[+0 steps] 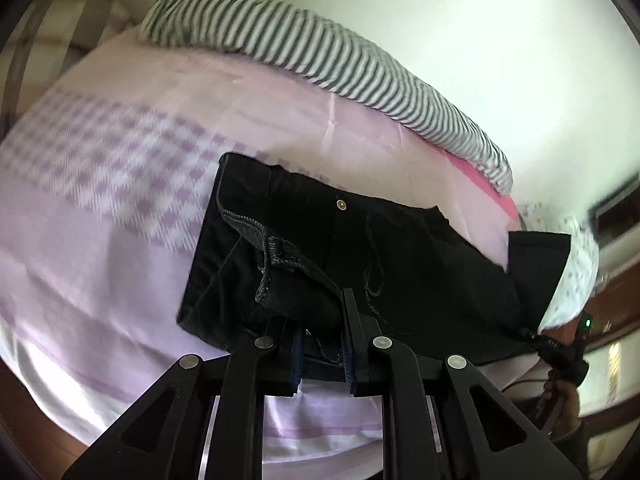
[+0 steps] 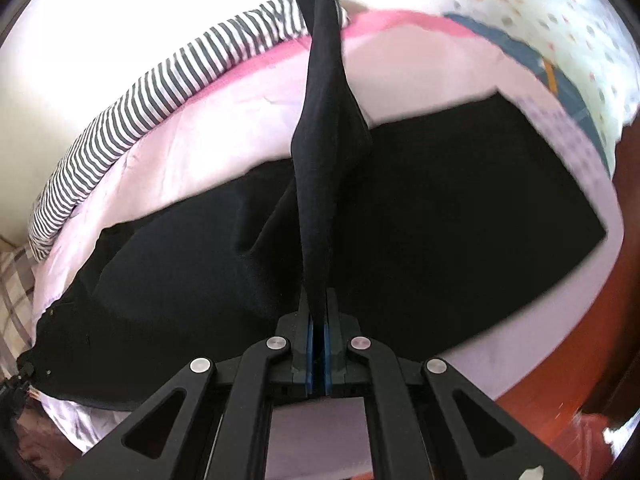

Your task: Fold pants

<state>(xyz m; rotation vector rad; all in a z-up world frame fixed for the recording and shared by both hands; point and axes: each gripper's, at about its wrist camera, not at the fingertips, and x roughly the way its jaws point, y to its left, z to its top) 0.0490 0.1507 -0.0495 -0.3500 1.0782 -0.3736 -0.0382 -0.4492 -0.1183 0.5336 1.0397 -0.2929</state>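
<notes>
Black pants are clamped by left hand-held gripper and right hand-held gripper.

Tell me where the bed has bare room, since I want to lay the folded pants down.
Bare sheet lies between the pants and the striped bedding. Crowded: both grippers pinch the fabric at the near edge.

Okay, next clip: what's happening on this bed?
A person with a claw in each hand is folding black pants spread on a lilac bedsheet. The left claw pinches the waistband edge near the fly. The right claw is clamped on a strip of the pants' fabric, pulled up taut from the legs. A striped cloth lies along the bed's far edge. The fold isn't laid down yet.
</notes>
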